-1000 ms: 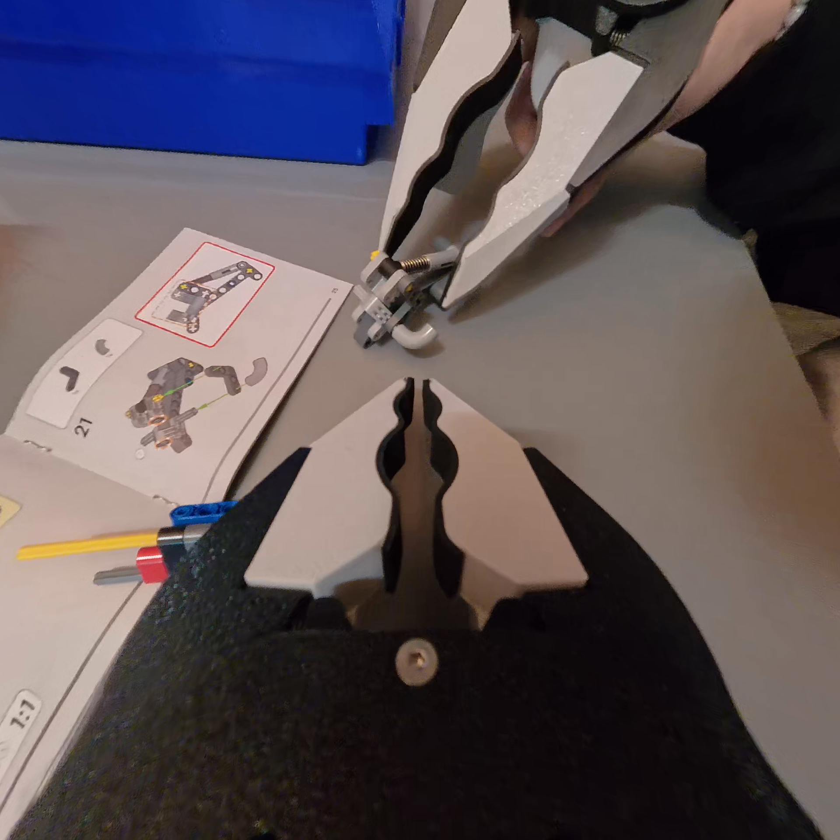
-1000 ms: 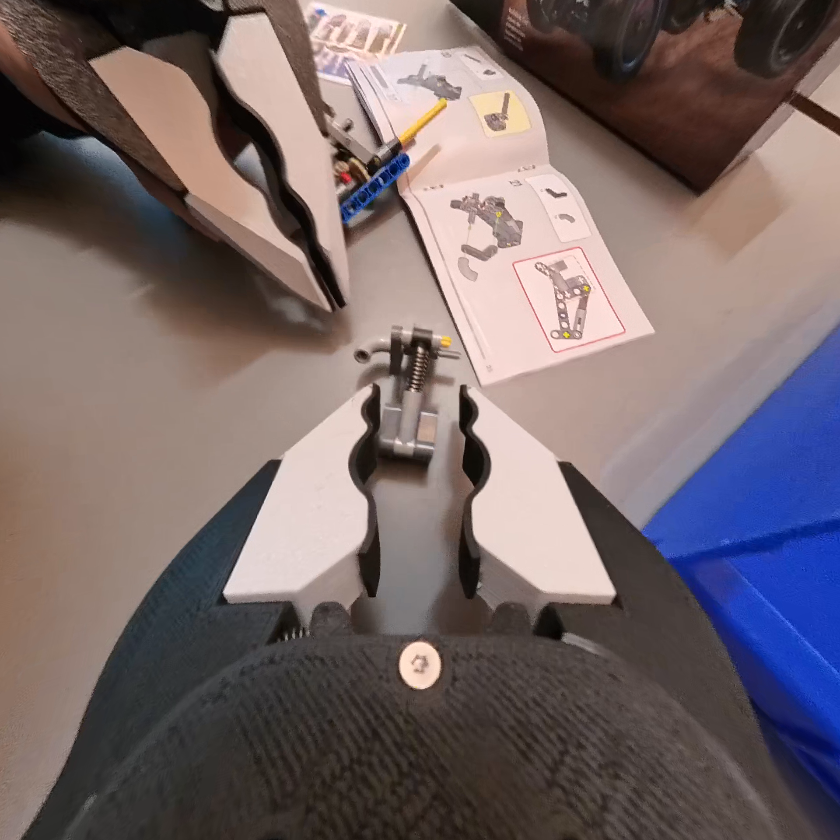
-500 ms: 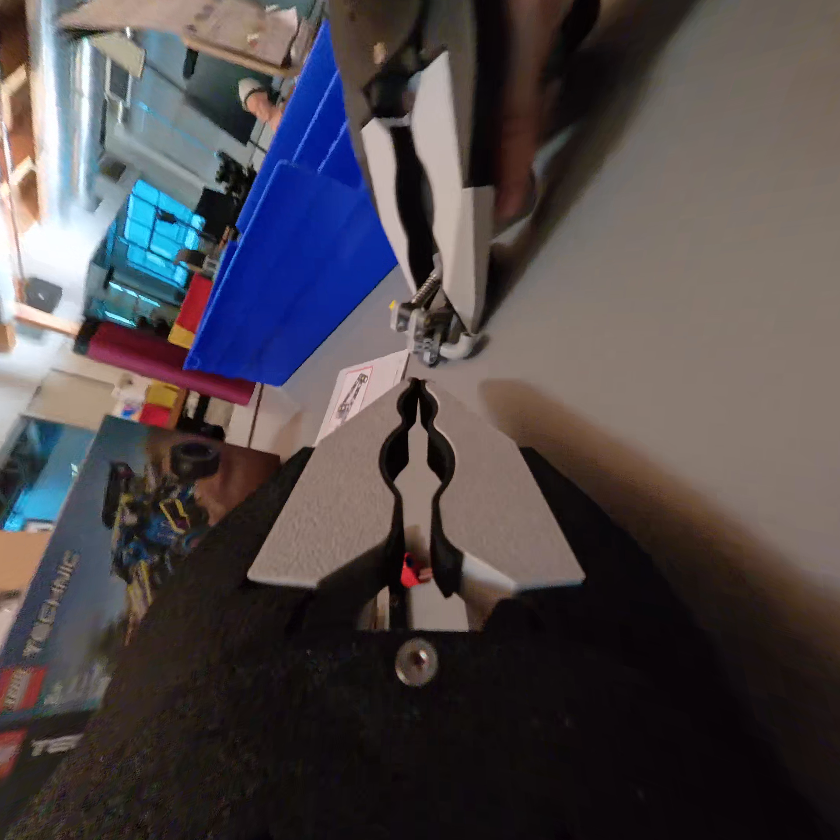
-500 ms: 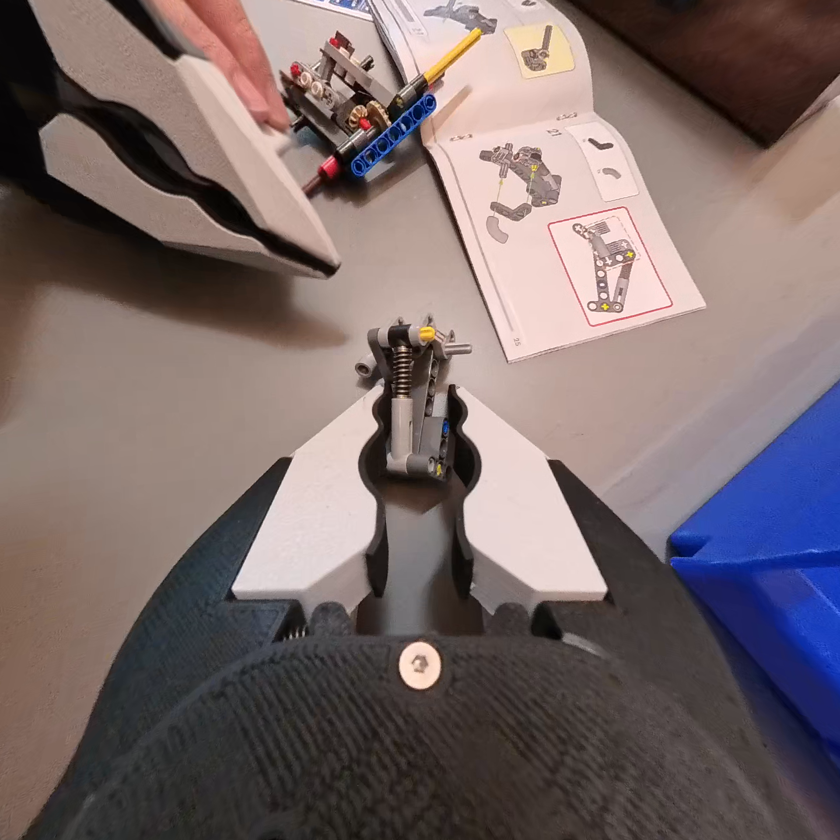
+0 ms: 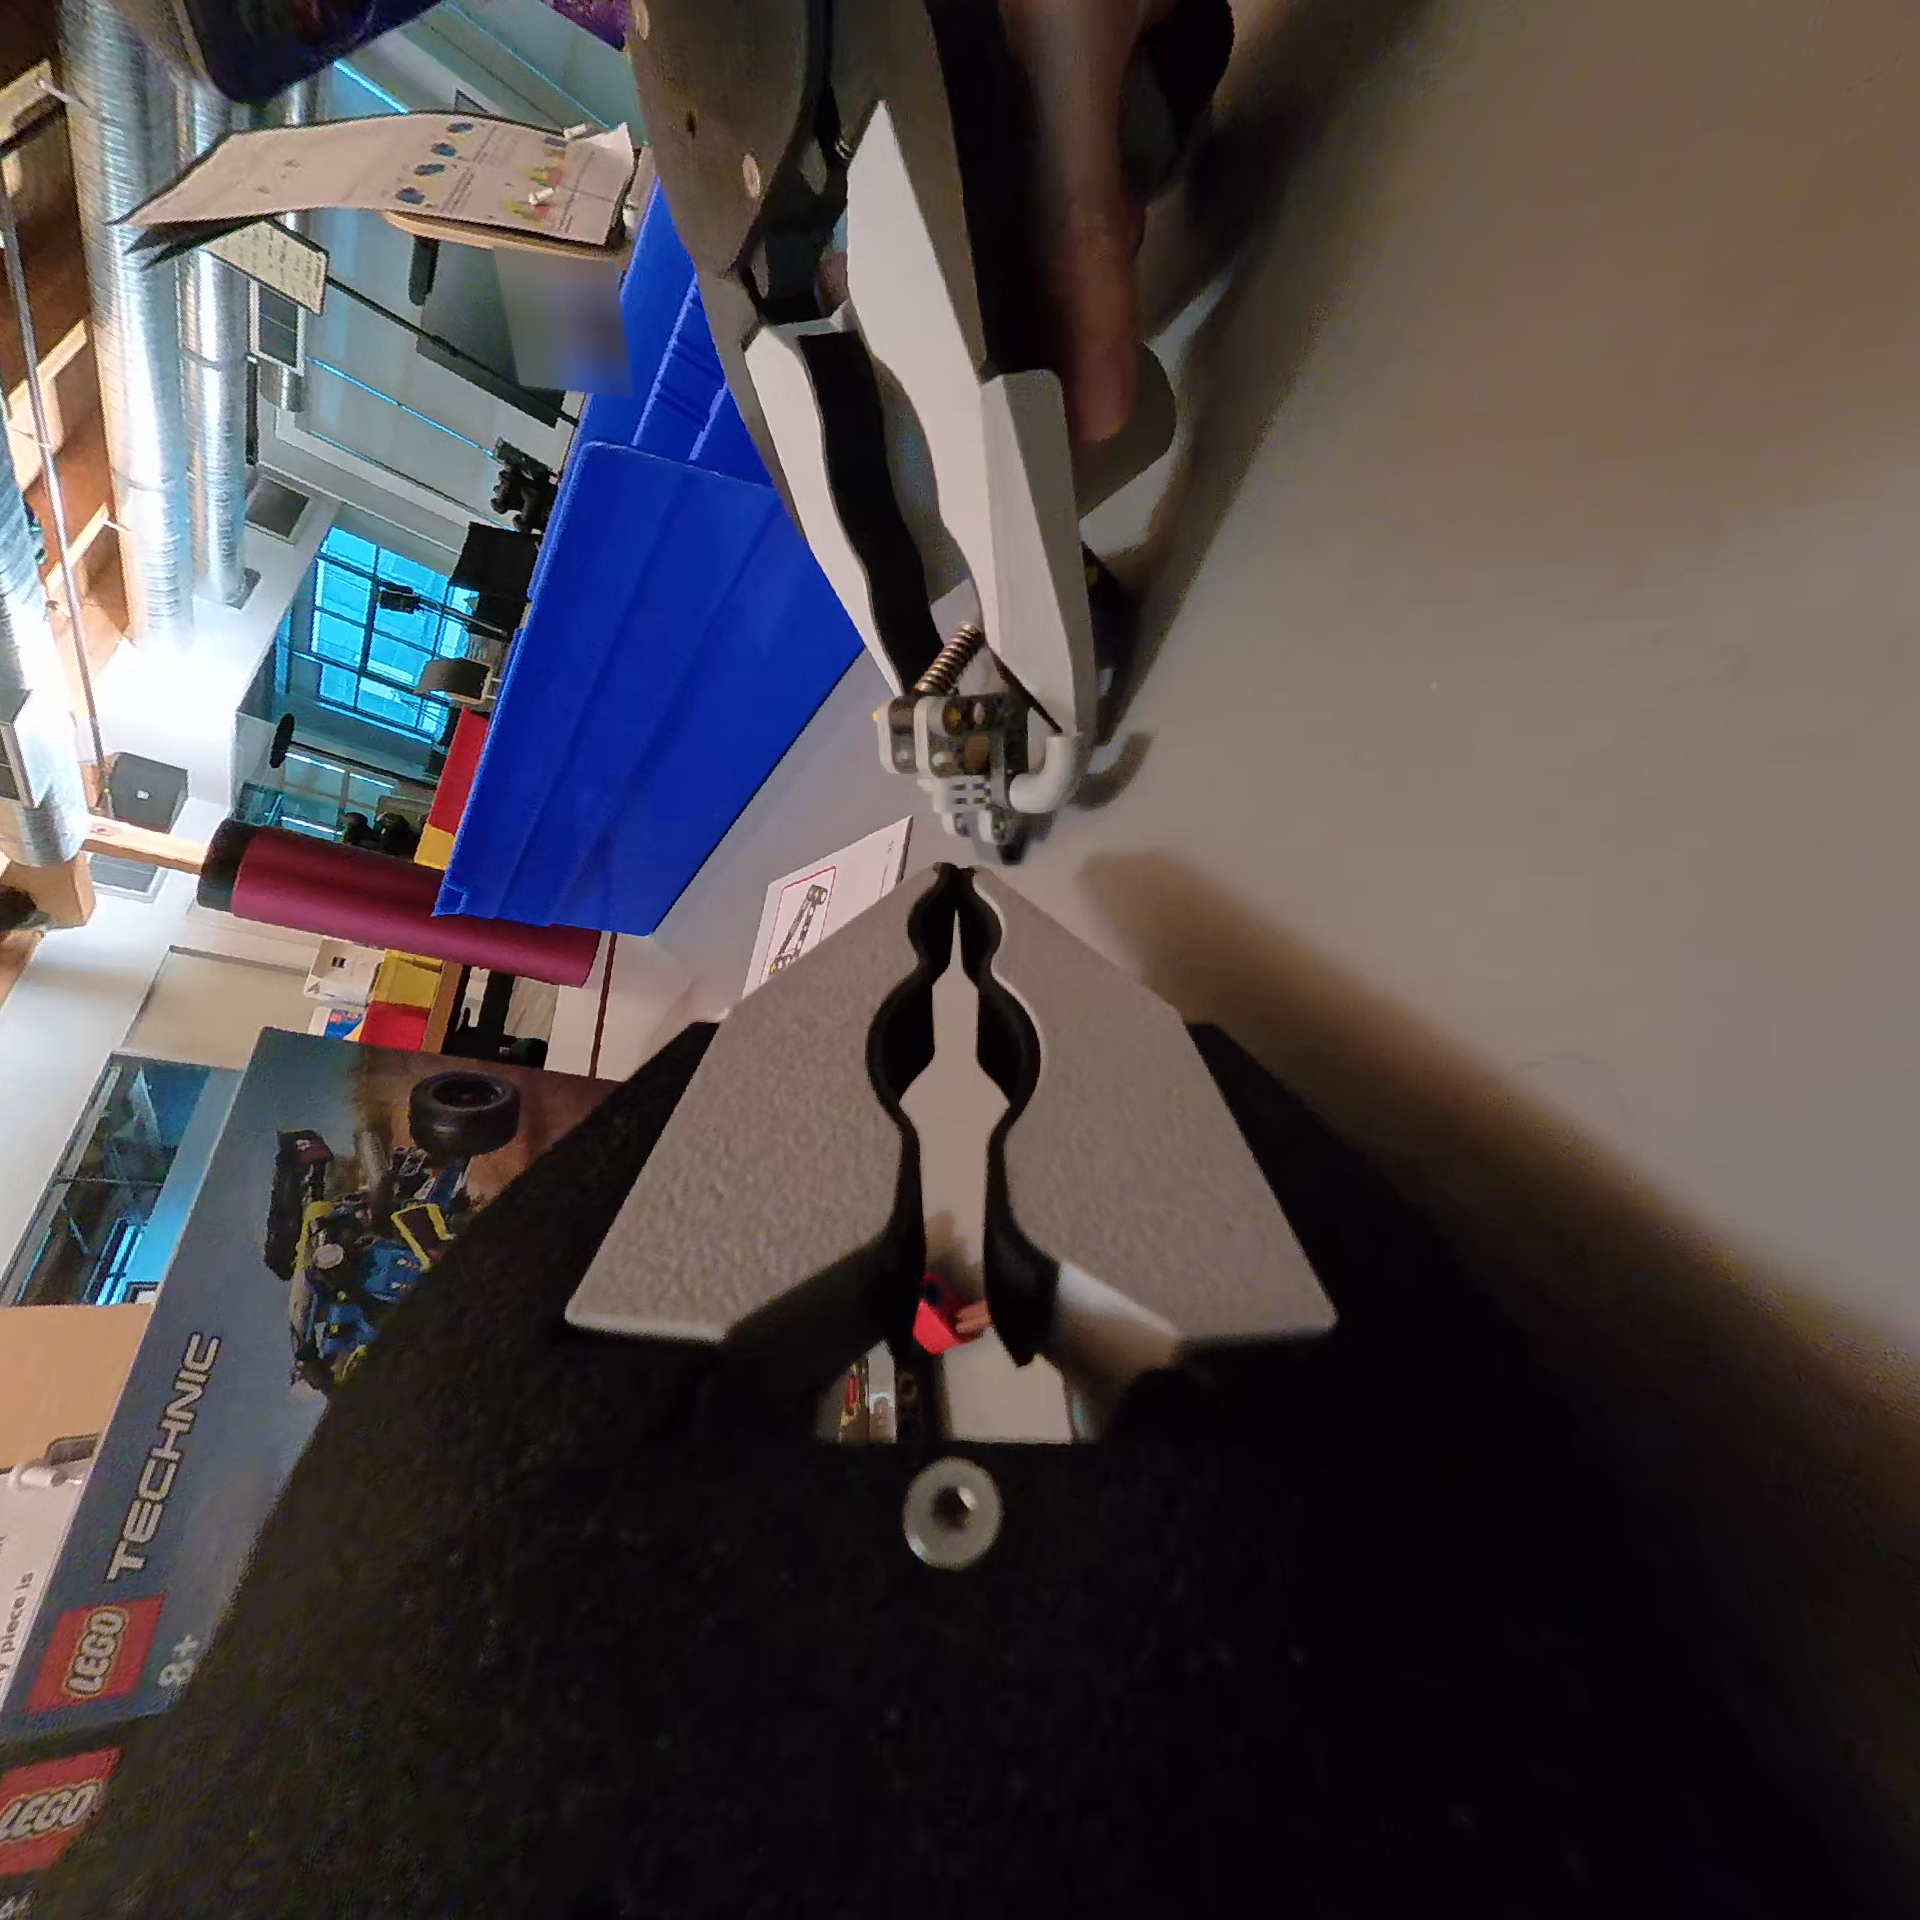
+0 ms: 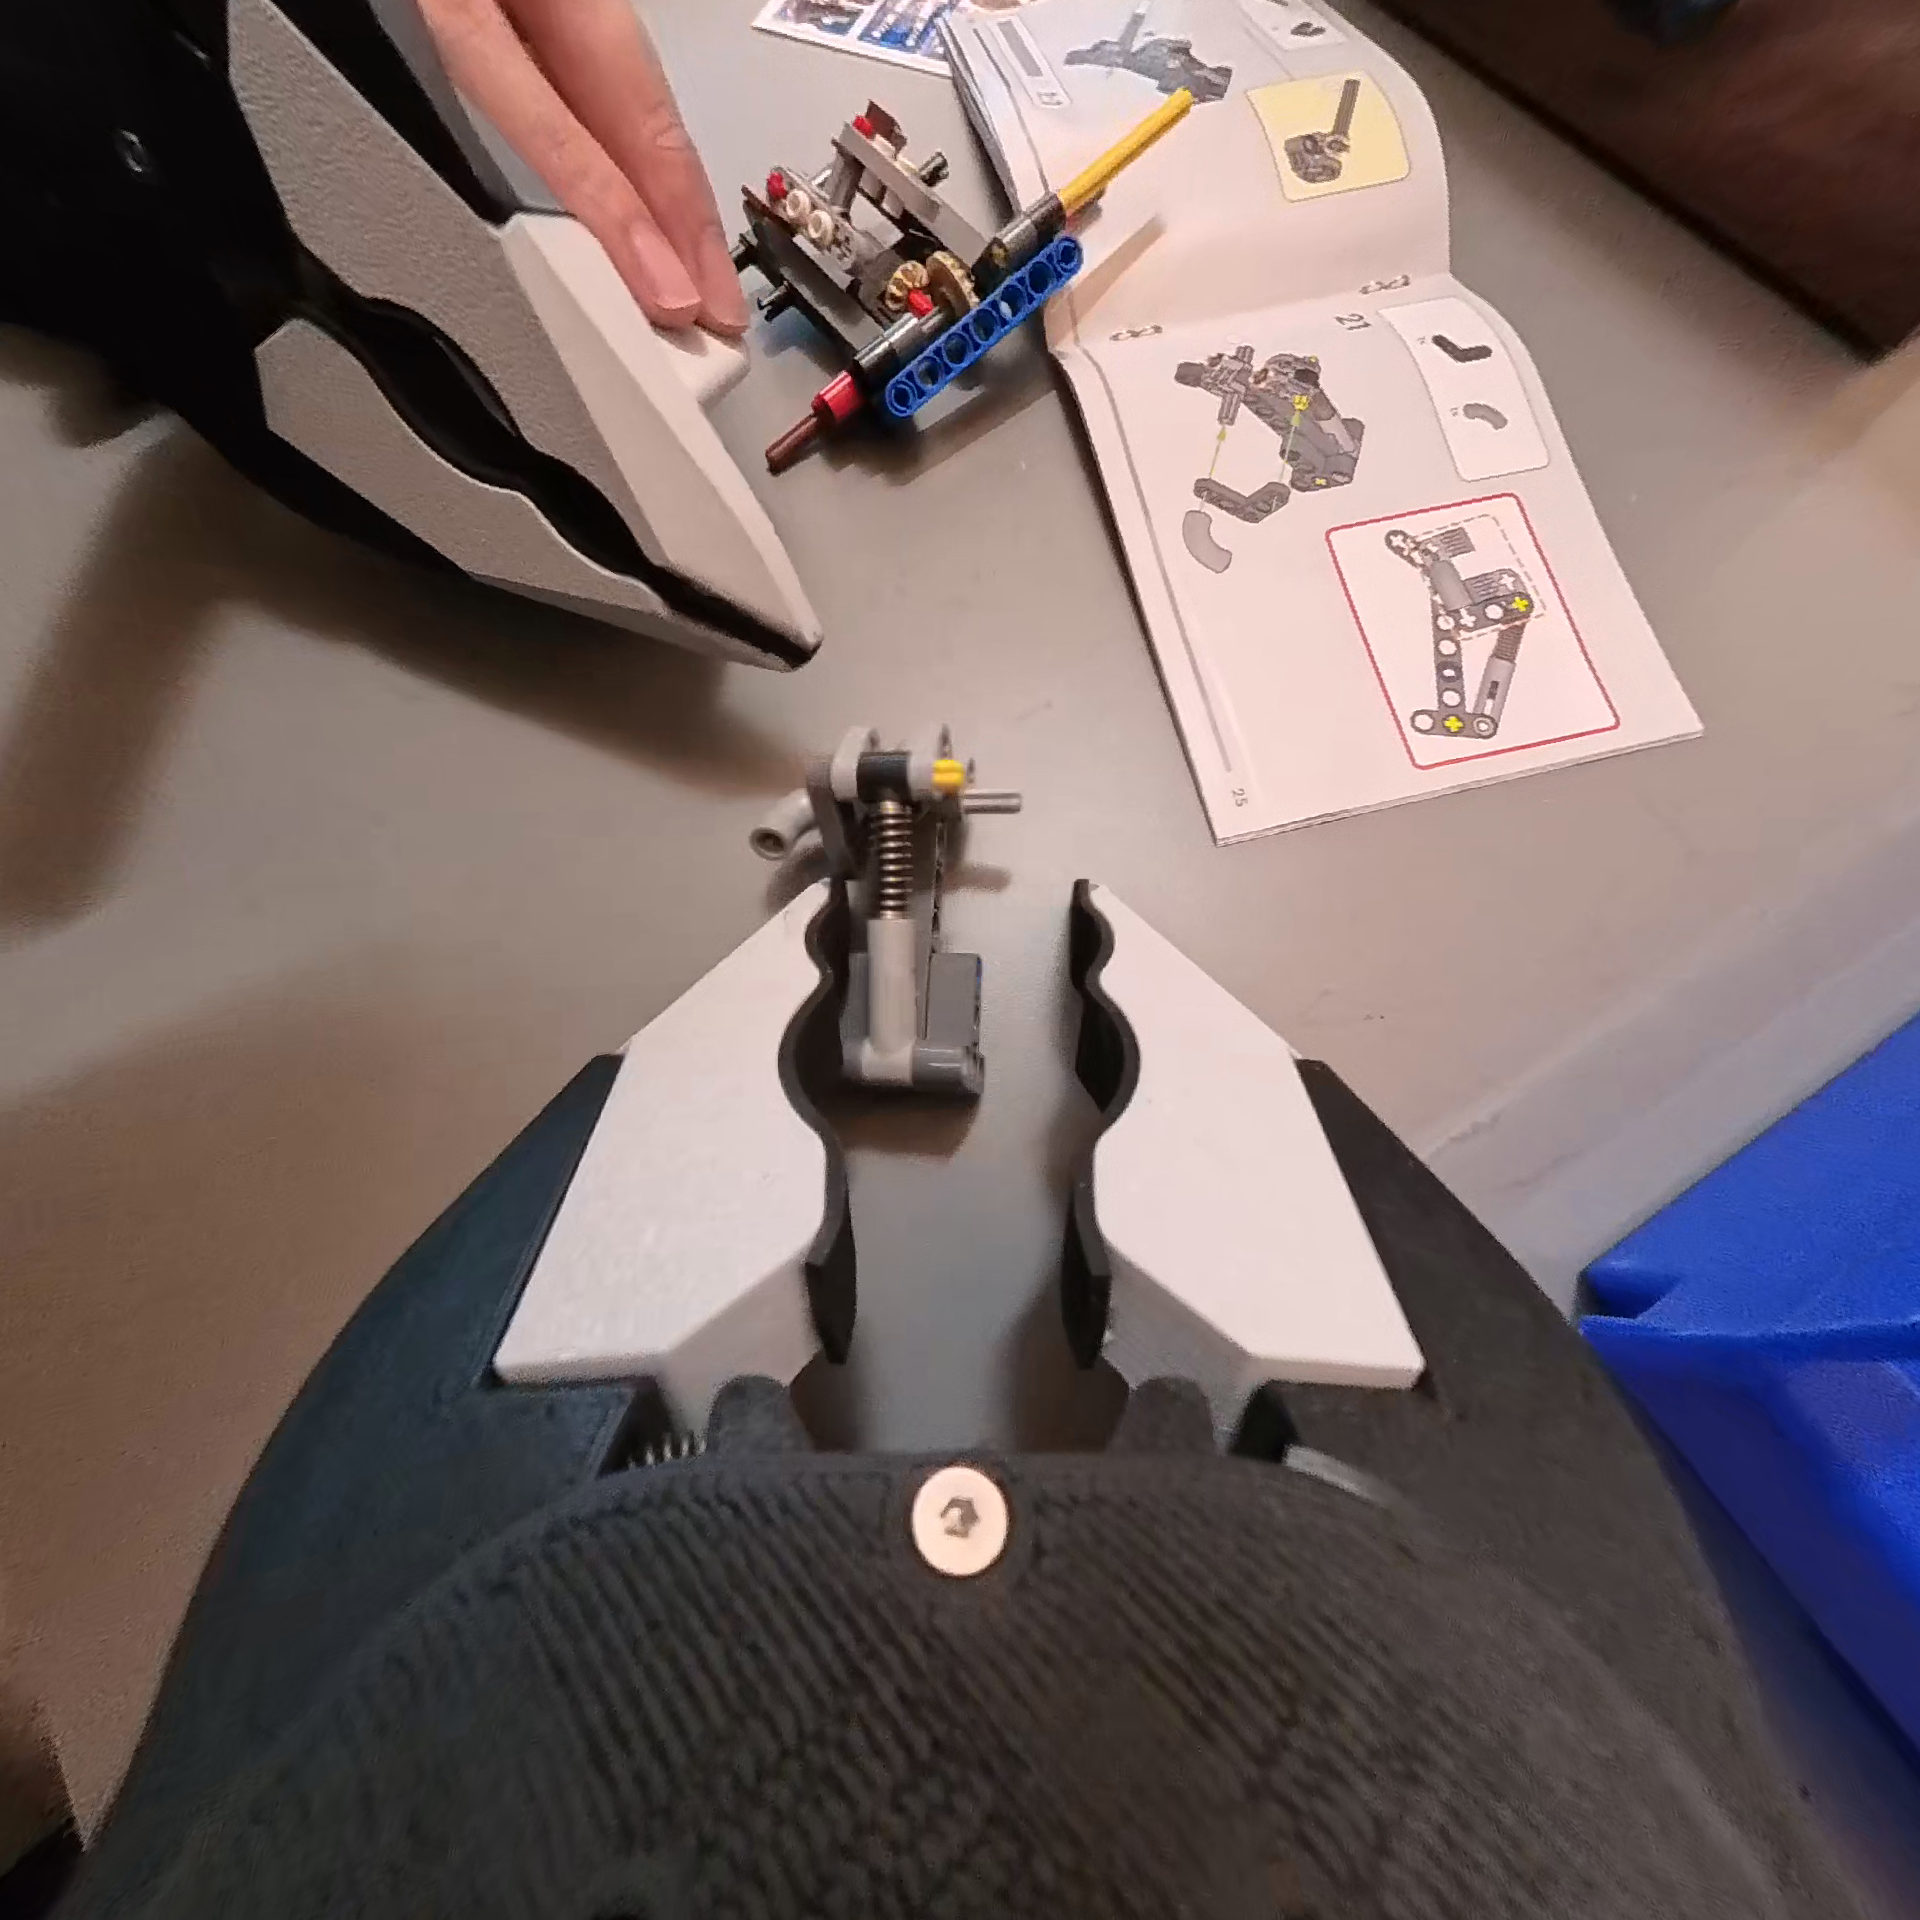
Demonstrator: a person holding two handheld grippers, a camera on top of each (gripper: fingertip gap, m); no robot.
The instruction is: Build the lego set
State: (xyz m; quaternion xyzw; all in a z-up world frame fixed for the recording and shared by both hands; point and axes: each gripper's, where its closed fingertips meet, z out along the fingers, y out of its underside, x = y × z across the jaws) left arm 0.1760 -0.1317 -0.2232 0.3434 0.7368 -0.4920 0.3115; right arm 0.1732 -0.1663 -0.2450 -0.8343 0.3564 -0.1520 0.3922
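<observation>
Right gripper (image 6: 951, 914) has its jaws spread wide, with the small grey lego assembly with a spring (image 6: 896, 914) lying between them on the grey tabletop (image 6: 312, 831). The piece sits against the inner edge of one finger while a clear gap separates it from the other, so nothing is clamped. Its spring end, with a yellow pin and a thin axle, pokes out past the fingertips.

Left gripper (image 5: 951, 871) is turned on its side, its tips pressed almost together with nothing between them; it hovers just short of the spring assembly's far end. In the right wrist view a hand (image 6: 592, 156) rests along its upper finger.

Farther across the tabletop lies a second lego build (image 6: 894, 270) with a blue holed beam, gears, red bushes and a long yellow axle, which reaches onto an open instruction booklet (image 6: 1351, 499) beside it. A blue bin (image 6: 1766, 1403) stands at the tabletop's edge on the right gripper's side. The lego box (image 5: 208, 1351) stands beyond the booklet.
</observation>
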